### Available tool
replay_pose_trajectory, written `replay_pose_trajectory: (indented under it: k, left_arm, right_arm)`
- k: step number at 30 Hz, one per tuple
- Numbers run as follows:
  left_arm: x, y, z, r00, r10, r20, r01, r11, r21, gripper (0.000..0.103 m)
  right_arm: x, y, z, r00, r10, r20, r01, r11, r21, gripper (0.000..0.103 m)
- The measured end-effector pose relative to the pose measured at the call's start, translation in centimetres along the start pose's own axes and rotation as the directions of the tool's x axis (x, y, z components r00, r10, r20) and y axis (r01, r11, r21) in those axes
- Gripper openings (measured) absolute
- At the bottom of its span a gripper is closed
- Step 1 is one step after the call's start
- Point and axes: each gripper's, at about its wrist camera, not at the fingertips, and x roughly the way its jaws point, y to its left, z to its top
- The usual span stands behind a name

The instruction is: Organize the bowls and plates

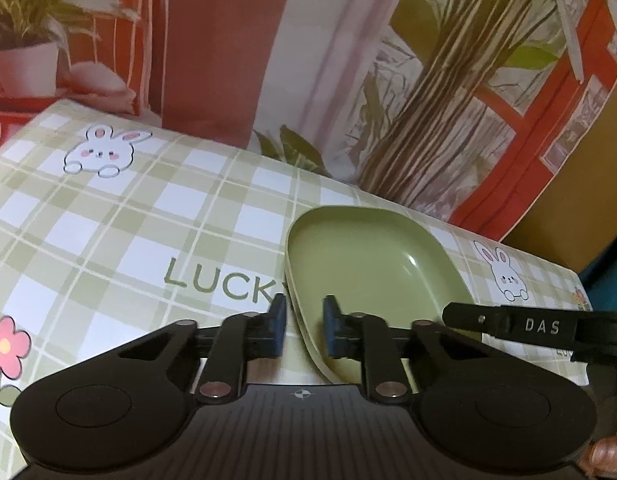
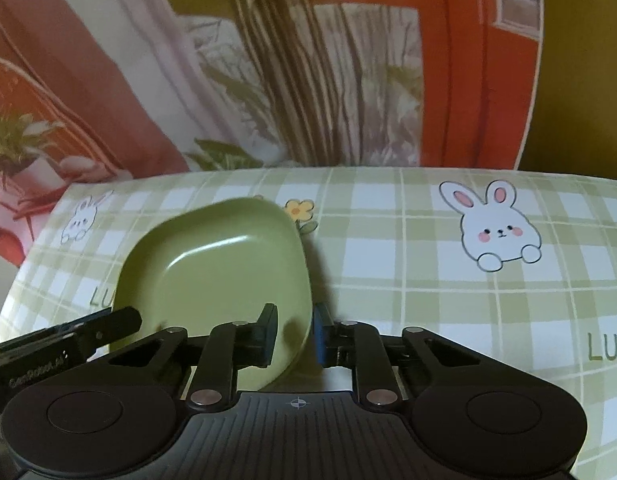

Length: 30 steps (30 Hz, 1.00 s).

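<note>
Apparently both hand-held grippers, left [image 1: 304,326] and right [image 2: 295,334], spread astride green plate [image 1: 364,264] rim.

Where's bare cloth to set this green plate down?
Two patches: left of the green plate, around the LUCKY lettering toward the pink flower; and right of it, below the rabbit print. Crowded only around the plate, where both grippers straddle opposite rims.

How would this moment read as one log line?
left gripper: open, straddling rim | right gripper: open, straddling rim | square green plastic plates: stacked on checked tablecloth
</note>
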Motion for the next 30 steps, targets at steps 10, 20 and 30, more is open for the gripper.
replay_pose_trajectory:
  k: [10, 20, 30]
  left_arm:
    - [-0.5, 0.2, -0.7, 1.0, 0.007, -0.005, -0.007, 1.0, -0.01, 0.012]
    - [-5.0, 0.5, -1.6, 1.0, -0.014, 0.015, 0.014, 1.0, 0.018, 0.012]
    - [-10.9, 0.2, -3.5, 0.998, -0.02, 0.055, 0.017, 0.998, 0.059, 0.012]
  right_arm:
    - [-0.9, 0.4, -0.6, 1.0, -0.002, -0.007, 0.002, 1.0, -0.004, 0.008]
    - [-5.8, 1.5, -2.0, 0.997, 0.053, 0.05, -0.053, 0.998, 0.015, 0.009]
    - [-11.0, 2.2, -6.3, 0.987, 0.114, 0.114, -0.12, 0.991, 0.05, 0.009]
